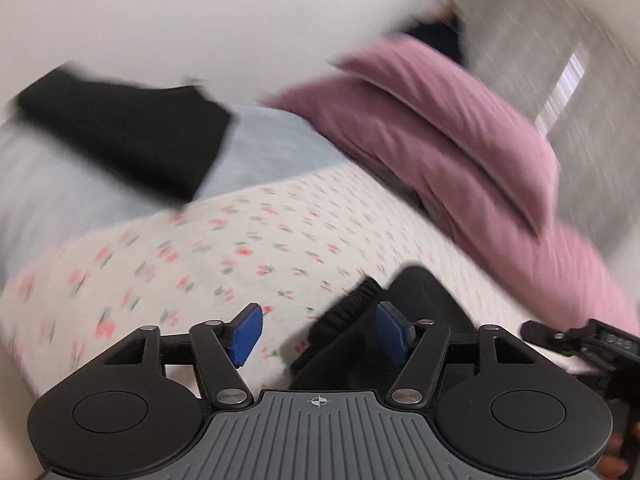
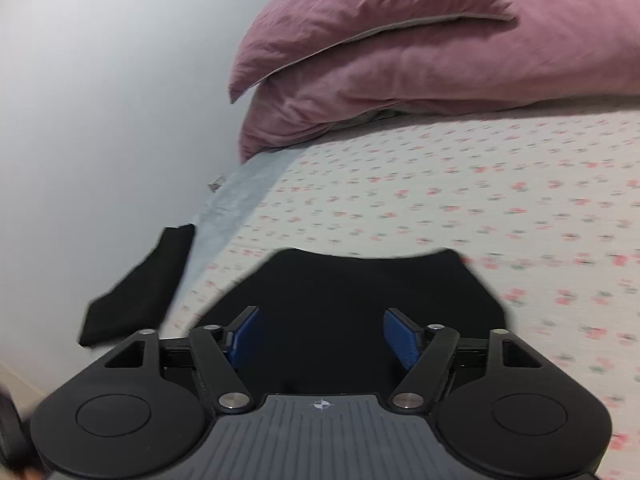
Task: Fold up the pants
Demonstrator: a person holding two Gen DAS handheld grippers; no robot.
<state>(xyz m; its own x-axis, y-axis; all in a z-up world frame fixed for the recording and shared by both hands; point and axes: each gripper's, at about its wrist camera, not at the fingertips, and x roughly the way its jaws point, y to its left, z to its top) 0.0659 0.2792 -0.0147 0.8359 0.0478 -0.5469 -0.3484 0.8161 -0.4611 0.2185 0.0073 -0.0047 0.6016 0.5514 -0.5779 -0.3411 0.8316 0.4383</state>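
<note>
Hovering over: the bed, both grippers low above a white sheet (image 2: pixel 460 184) printed with small pink cherries.
Left gripper (image 1: pixel 320 336): blue pads apart, nothing pinched; the ribbed waistband edge of the black pants (image 1: pixel 352 344) stands up just inside the right-hand pad, and I cannot tell if it touches that pad.
Right gripper (image 2: pixel 320 338): blue pads spread wide, not pressing on anything, with black cloth lying flat below and between them.
Black pants, right wrist view: a broad dark panel (image 2: pixel 360 292) spread on the cherry sheet directly ahead of the fingers, its far edge curving across the sheet.
Second black piece (image 2: pixel 140 292): a strip lying to the left by the wall, over the sheet's edge; whether it joins the pants under the gripper is hidden.
Same strip, left wrist view: a dark band (image 1: pixel 132 136) across a pale blue cover (image 1: pixel 272 148), badly blurred.
Pink pillows (image 2: pixel 420 52): stacked at the head of the bed, well beyond the pants.
Wall (image 2: pixel 100 100): plain white, along the bed's left side.
Other gripper (image 1: pixel 584 340): its black tip pokes in at the right edge of the left wrist view.
</note>
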